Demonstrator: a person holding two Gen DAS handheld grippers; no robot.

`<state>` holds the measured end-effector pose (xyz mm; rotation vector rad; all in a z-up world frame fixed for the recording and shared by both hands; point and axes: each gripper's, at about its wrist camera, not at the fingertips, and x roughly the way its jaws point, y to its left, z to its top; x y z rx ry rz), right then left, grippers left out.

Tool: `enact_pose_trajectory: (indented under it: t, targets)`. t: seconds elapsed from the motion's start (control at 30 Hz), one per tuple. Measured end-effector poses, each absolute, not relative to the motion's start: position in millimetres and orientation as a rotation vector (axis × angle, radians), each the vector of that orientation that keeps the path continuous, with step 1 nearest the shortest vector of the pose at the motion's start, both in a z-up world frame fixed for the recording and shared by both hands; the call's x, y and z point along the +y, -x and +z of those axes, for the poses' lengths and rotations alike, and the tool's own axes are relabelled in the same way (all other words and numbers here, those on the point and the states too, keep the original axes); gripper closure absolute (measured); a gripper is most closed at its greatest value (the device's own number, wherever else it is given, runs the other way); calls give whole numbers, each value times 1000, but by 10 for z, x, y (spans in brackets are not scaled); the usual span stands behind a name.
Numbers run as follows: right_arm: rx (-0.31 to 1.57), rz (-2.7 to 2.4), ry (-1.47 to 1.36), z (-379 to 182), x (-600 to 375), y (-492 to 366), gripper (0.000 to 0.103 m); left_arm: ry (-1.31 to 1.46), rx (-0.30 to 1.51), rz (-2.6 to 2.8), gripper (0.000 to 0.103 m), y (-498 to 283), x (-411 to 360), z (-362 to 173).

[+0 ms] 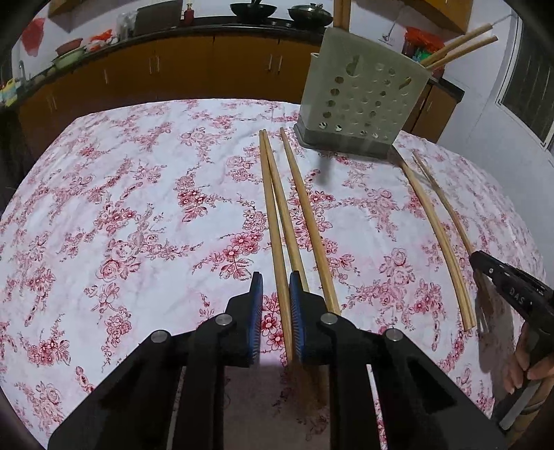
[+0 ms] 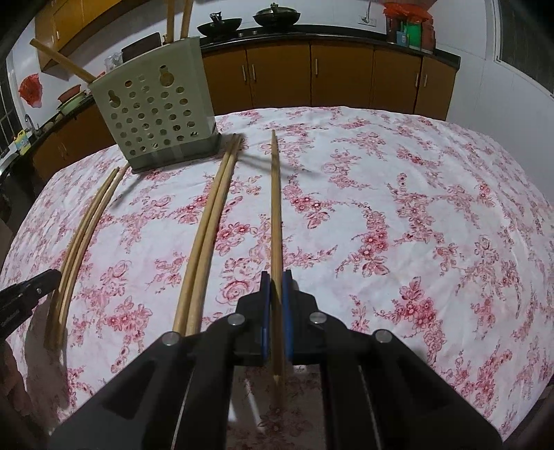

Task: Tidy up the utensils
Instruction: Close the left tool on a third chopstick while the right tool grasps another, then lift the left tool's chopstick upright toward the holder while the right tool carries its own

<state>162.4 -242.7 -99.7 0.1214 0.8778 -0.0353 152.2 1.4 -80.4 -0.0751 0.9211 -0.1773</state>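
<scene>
A: How were the jaws seen?

B: The left gripper point(image 1: 276, 289) was parted around a chopstick pair point(image 1: 277, 221) lying on the floral tablecloth point(image 1: 121, 207), one stick between the pads without a firm clamp. The right gripper point(image 2: 276, 289) was clenched on a single chopstick point(image 2: 276, 221).

A: And the holder?

B: The perforated utensil holder point(image 2: 159, 114) was stood at the far edge, chopsticks already kept inside.

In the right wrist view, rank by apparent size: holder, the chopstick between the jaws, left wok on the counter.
1. Holder.
2. Chopstick: longest, but thin; nearness to the camera inflates it.
3. Wok: far off, so true size unsure.
</scene>
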Motion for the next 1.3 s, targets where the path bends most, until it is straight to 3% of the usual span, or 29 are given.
enact_pose_trajectory:
  t: [0.17,0.57,1.3]
  targets:
    - [876,-12,-106,-998,-2343,-1637,91,72,915,-153,95,-1555,23,-808]
    - [859,-75,-106,-1009,-2474,-1821,95,126,908,-89,95,-1714,434,-800]
    - [861,-71,-112,-1015,-2514,-1765,94,49,892,-117,95,-1625,404,-795]
